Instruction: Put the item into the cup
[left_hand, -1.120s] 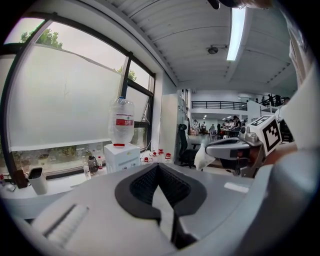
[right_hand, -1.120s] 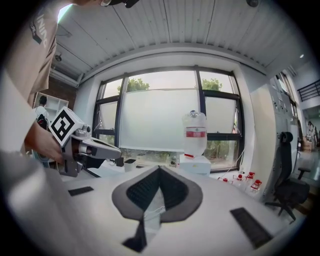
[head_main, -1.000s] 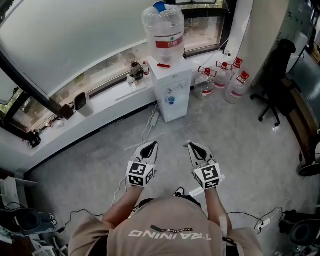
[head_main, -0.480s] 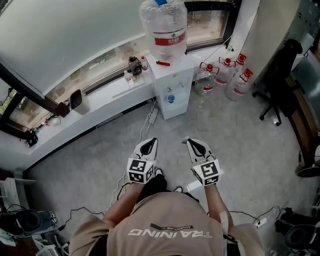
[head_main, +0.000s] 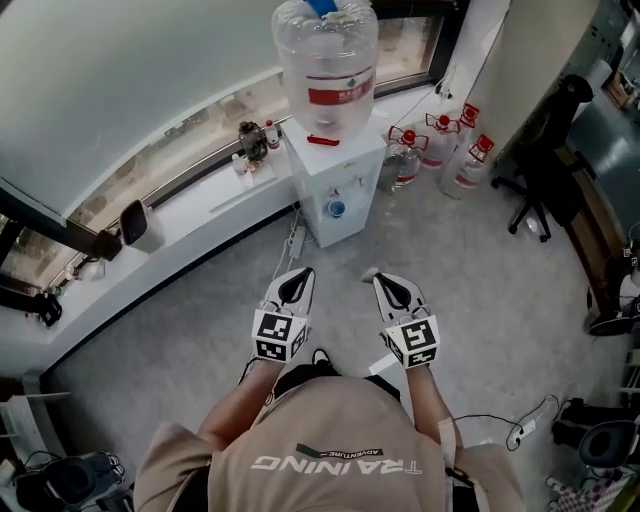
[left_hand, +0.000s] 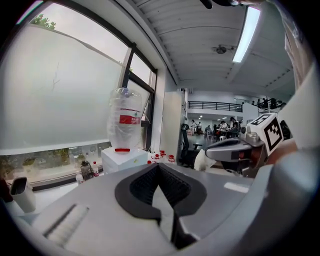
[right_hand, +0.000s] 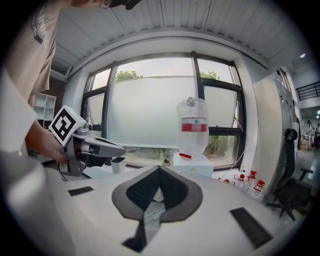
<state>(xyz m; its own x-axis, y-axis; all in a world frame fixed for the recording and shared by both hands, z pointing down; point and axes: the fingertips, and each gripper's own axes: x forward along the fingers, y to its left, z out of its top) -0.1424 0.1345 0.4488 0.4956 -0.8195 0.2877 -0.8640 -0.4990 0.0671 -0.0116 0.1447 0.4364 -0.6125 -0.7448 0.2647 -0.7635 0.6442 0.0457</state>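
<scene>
I hold both grippers out in front of my chest above a grey floor. My right gripper (head_main: 383, 280) is shut on a small white item (head_main: 368, 272) that sticks out at its tip. From the left gripper view the item shows as a white lump (left_hand: 204, 160) at the right gripper's nose. My left gripper (head_main: 300, 272) is shut with nothing in it. A white cup (head_main: 135, 222) with a dark top stands on the window ledge, far left of both grippers. It also shows in both gripper views as the cup (left_hand: 20, 192) and the cup (right_hand: 118, 165).
A white water dispenser (head_main: 335, 185) with a large bottle (head_main: 325, 60) stands straight ahead against the ledge. Spare bottles (head_main: 440, 145) sit on the floor to its right. An office chair (head_main: 545, 150) is far right. A power strip (head_main: 296, 240) and cables lie ahead.
The dispenser and ledge have come closer and shifted down the picture. Both grippers stay shut and side by side, with the white item still at the right gripper's tip.
</scene>
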